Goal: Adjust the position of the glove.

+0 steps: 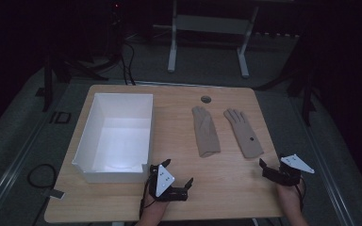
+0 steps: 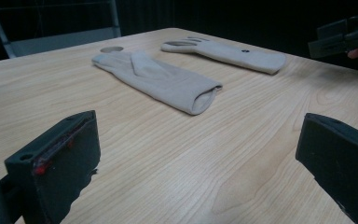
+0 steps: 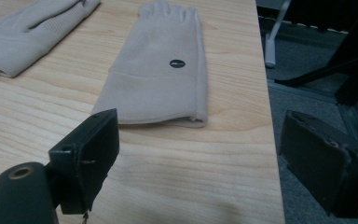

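Gloves (image 1: 206, 132) untouched, both claws (image 1: 179, 181) wide open

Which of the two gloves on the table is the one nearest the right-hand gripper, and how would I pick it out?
Start at the white box on the left of the wooden table; two beige gloves lie to its right. Take the right glove, nearer the table's right edge, ahead of the right gripper. Unlike the left glove, it lies spread flat and bears a small black dot.

High view looks down on the whole table (image 1: 226, 188) from above, while both gripper views skim low and close across it, sharing the two gloves (image 2: 163, 79) lying ahead.
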